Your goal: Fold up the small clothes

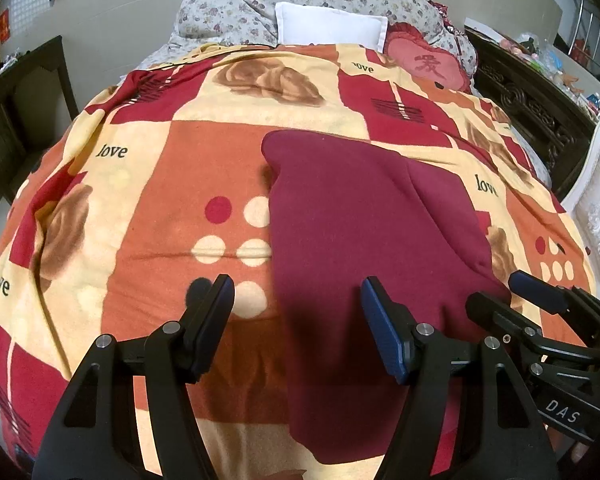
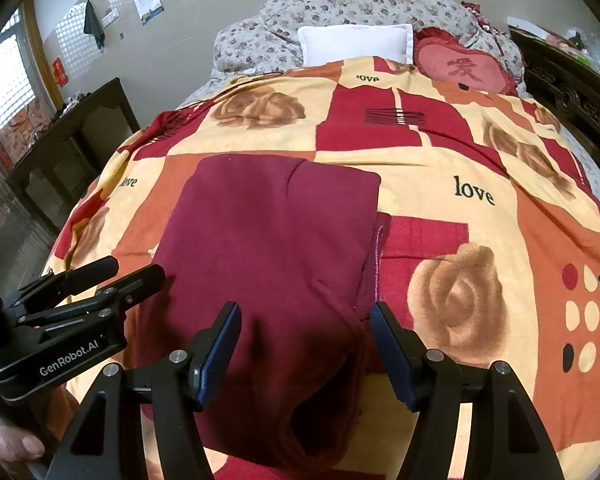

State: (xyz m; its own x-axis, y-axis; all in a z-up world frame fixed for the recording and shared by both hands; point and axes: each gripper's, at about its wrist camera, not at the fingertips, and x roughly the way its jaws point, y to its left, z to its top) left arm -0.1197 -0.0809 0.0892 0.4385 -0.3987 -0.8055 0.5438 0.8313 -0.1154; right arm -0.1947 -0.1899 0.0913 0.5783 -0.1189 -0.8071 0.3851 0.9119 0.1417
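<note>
Both tongs gape empty over the near end of the maroon garment [image 1: 360, 220], lying lengthwise away on the bed [image 1: 140, 200]; right tongs [image 2: 306, 344] nearer centre, left tongs [image 1: 298, 320] straddling its left edge.

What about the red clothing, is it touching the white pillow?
Apart. The right wrist view shows a wide stretch of patterned blanket between the dark red garment and the white pillow.
</note>
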